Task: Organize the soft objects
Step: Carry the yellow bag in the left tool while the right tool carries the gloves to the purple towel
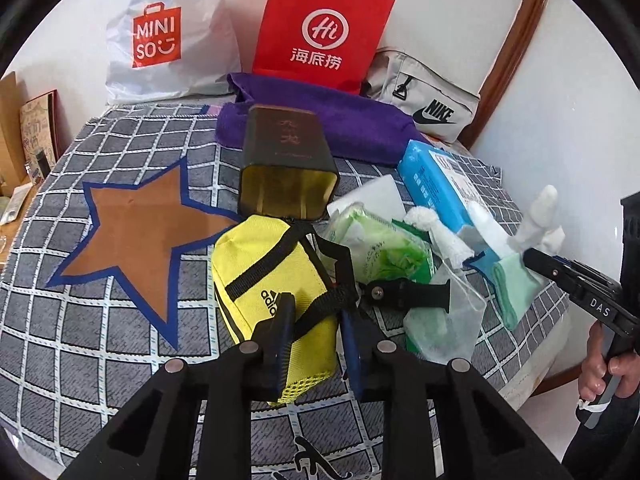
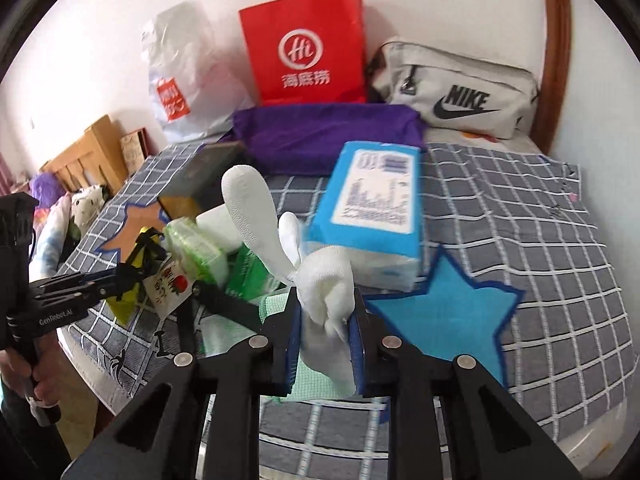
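Observation:
My left gripper [image 1: 316, 320] is shut on the black strap of a yellow Adidas pouch [image 1: 264, 276], which lies on the checked cloth beside the brown star patch [image 1: 132, 232]. My right gripper [image 2: 326, 316] is shut on a white glove [image 2: 326, 280], held above the cloth with its fingers pointing up; it also shows in the left wrist view [image 1: 540, 216]. A mint cloth [image 2: 308, 384] hangs under the glove. The blue star patch [image 2: 444, 312] lies just right of the right gripper.
A blue tissue pack [image 2: 372, 200], green wipes packs [image 1: 380, 248], a dark tin [image 1: 284, 160] on its side and a purple cloth [image 1: 344, 120] lie in the middle. A Miniso bag [image 1: 168, 36], a red paper bag [image 1: 320, 28] and a grey Nike pouch [image 2: 460, 92] stand at the wall.

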{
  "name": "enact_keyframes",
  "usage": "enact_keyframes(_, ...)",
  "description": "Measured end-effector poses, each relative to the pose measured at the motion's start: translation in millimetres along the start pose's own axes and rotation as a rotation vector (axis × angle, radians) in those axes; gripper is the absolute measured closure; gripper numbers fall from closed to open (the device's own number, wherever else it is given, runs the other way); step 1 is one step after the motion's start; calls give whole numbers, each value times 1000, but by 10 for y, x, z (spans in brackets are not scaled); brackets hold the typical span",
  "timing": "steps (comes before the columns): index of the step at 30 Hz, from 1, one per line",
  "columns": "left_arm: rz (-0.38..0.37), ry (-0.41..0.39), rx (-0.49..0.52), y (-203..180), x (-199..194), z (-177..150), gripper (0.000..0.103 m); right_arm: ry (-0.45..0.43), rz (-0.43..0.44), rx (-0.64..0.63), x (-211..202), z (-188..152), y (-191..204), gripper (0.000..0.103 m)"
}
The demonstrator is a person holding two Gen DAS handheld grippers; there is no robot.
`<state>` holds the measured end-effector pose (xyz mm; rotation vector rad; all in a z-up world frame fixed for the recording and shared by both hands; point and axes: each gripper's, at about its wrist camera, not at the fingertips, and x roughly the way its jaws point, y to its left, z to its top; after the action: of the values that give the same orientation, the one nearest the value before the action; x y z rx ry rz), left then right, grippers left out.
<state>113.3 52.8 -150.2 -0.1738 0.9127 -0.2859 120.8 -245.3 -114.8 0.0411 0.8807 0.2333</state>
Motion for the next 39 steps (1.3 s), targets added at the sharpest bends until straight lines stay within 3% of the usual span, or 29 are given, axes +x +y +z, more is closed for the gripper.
enact_keyframes(10, 52, -20, -39, 33, -137, 233, 87, -49, 19, 31, -239, 160, -207, 82)
enact_keyframes(26, 89, -76, -47, -1, -252, 761, 89, -84, 5, 37, -197, 685, -256, 82)
enact_keyframes(39, 52, -118, -45, -24, -350, 1117, 90, -105, 23, 0, -70, 1036, -161, 82)
